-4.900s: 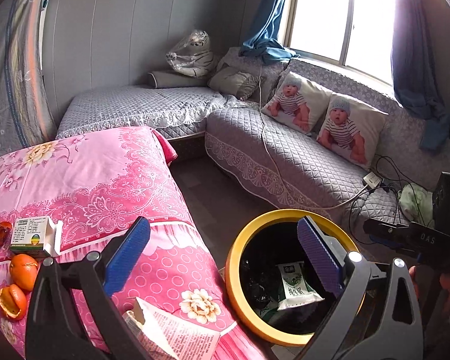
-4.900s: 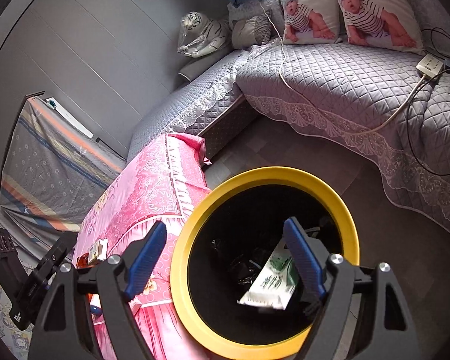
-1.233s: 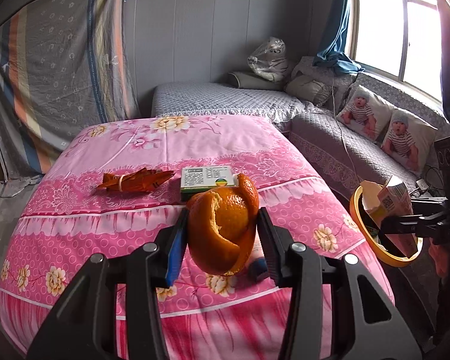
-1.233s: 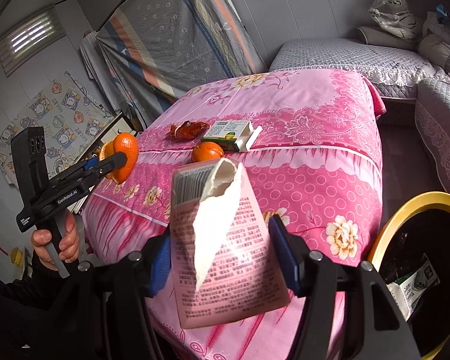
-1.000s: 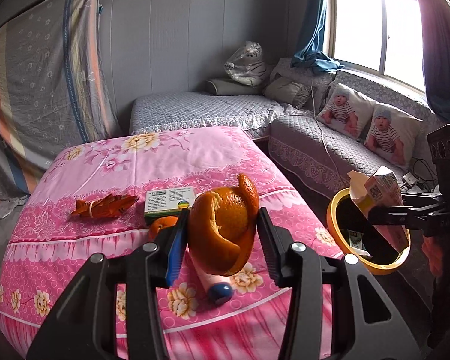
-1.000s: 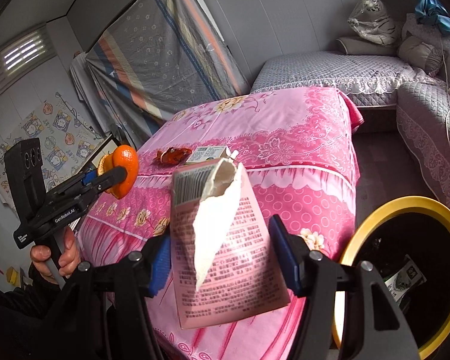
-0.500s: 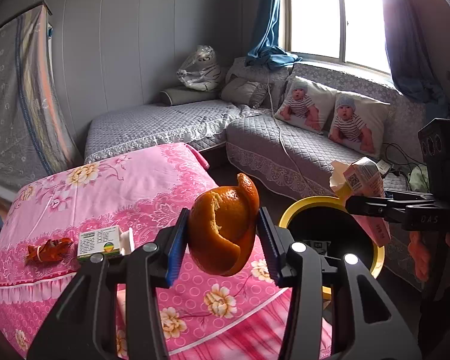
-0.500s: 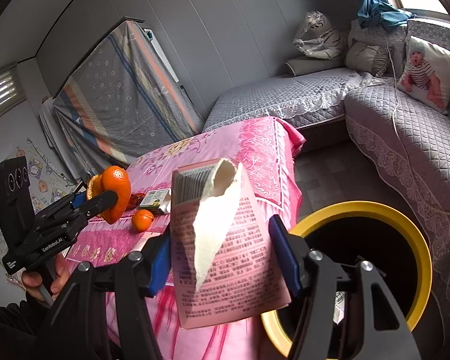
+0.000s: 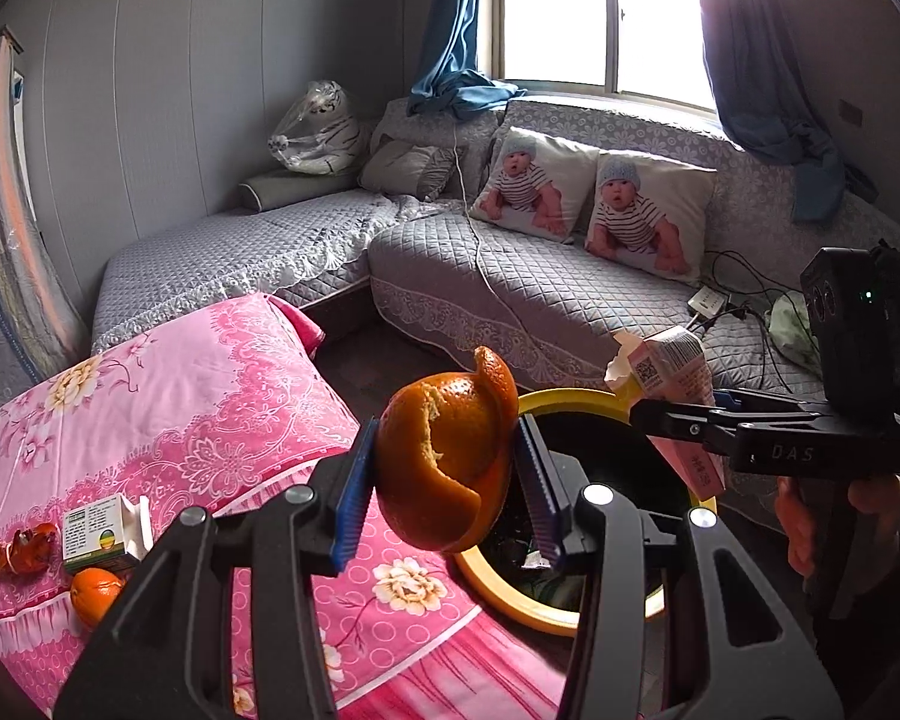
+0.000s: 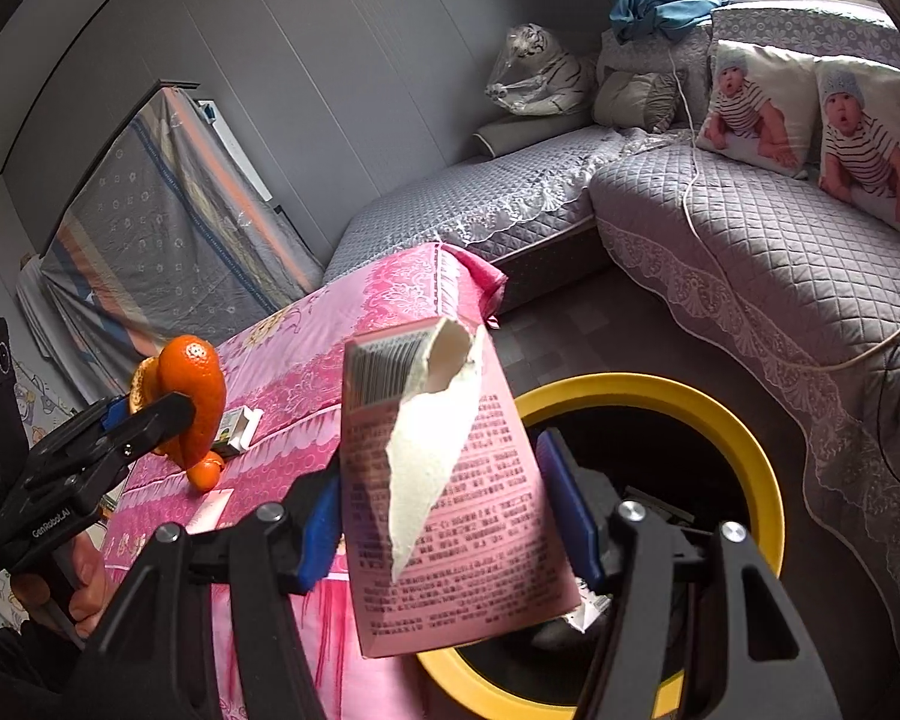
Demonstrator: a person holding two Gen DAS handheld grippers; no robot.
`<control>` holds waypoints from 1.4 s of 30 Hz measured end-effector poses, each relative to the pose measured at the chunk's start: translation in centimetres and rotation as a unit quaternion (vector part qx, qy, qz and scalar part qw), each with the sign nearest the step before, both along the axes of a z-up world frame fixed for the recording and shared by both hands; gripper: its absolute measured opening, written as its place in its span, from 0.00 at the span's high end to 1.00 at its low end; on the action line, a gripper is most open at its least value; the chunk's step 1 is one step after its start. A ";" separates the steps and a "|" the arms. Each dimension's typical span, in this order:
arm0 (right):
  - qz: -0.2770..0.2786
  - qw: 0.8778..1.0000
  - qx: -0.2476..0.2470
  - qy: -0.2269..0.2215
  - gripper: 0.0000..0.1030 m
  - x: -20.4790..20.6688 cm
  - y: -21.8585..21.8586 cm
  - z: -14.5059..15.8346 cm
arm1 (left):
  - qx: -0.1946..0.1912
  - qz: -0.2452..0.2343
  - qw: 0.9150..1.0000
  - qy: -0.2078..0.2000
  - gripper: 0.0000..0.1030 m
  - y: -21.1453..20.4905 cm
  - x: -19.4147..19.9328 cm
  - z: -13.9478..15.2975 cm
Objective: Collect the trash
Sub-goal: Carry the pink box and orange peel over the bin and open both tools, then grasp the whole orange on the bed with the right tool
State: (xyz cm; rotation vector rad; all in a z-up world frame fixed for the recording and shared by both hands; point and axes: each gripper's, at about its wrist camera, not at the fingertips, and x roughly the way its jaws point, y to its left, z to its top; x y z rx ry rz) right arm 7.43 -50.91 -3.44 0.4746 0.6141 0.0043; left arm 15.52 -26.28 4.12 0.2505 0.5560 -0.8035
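Note:
My left gripper (image 9: 444,483) is shut on an orange peel (image 9: 447,462), held in the air at the near-left rim of the yellow-rimmed black trash bin (image 9: 570,399). My right gripper (image 10: 450,510) is shut on a torn pink carton (image 10: 450,498), held over the bin's left rim (image 10: 744,450). The carton also shows in the left wrist view (image 9: 672,384), above the bin's right side. The peel also shows in the right wrist view (image 10: 192,396). On the pink bedspread (image 9: 168,396) lie a small white-green box (image 9: 99,531), a whole orange (image 9: 93,594) and a red wrapper (image 9: 24,549).
The bin stands on the dark floor between the pink bed and a grey quilted corner sofa (image 9: 510,276). Two baby-print pillows (image 9: 594,198) and a power strip with cables (image 9: 711,300) lie on the sofa. A window (image 9: 600,12) is behind.
Both grippers have swung right from the bed toward the bin, carrying the peel and the carton. The bin is now closer and right under both.

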 end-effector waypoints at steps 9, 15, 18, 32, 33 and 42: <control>-0.074 0.996 0.048 0.036 0.45 -0.4 -3.9 -3.6 | 0.016 -0.020 0.999 0.025 0.58 -4.3 0.7 -2.2; -0.095 0.993 0.054 0.053 0.44 -0.9 -5.0 -5.0 | 0.026 -0.027 0.997 0.066 0.57 -6.6 2.3 -4.8; -0.112 0.991 0.047 0.060 0.41 -1.0 -5.3 -5.3 | 0.029 -0.026 0.996 0.085 0.51 -7.2 3.0 -5.7; -0.118 0.989 0.062 0.058 0.28 -2.2 -5.8 -5.0 | -0.027 0.045 0.994 0.100 0.09 -1.9 5.2 -4.9; -0.108 0.991 0.056 0.055 0.28 -2.0 -5.1 -4.6 | -0.030 0.053 0.994 0.093 0.09 -1.0 5.4 -4.6; 0.085 0.996 -0.015 0.031 0.28 3.7 8.3 -0.9 | -0.023 0.186 0.981 0.041 0.08 14.8 6.9 -3.4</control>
